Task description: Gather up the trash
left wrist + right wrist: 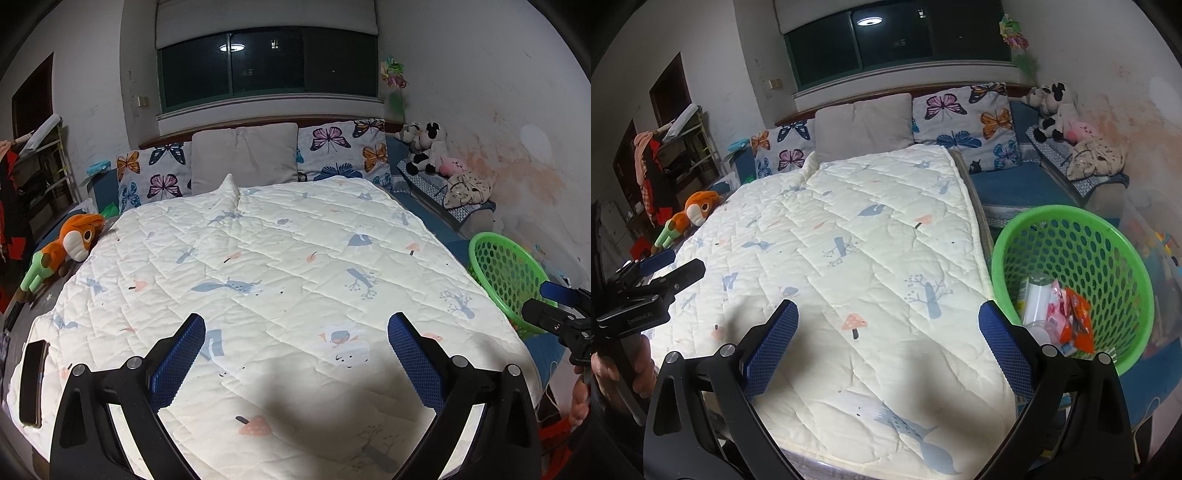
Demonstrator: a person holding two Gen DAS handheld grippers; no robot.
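A green perforated basket (1108, 236) stands at the bed's right side and holds several pieces of trash: an orange wrapper (1080, 323), a pink packet (1057, 308) and a white tube (1036, 299). The basket also shows in the left wrist view (506, 273). My left gripper (295, 350) is open and empty above the white quilt (280, 266). My right gripper (888, 338) is open and empty above the quilt's right part (857, 258), its right finger next to the basket. Each gripper shows in the other's view, the right one (554, 306) and the left one (661, 273).
An orange plush toy (70, 243) lies at the bed's left edge. A dark phone (33, 382) lies on the quilt's front left corner. Pillows (243, 157) line the headboard. Plush cows (424, 147) and cloths sit on a side bench at the right. A cluttered shelf (40, 173) stands left.
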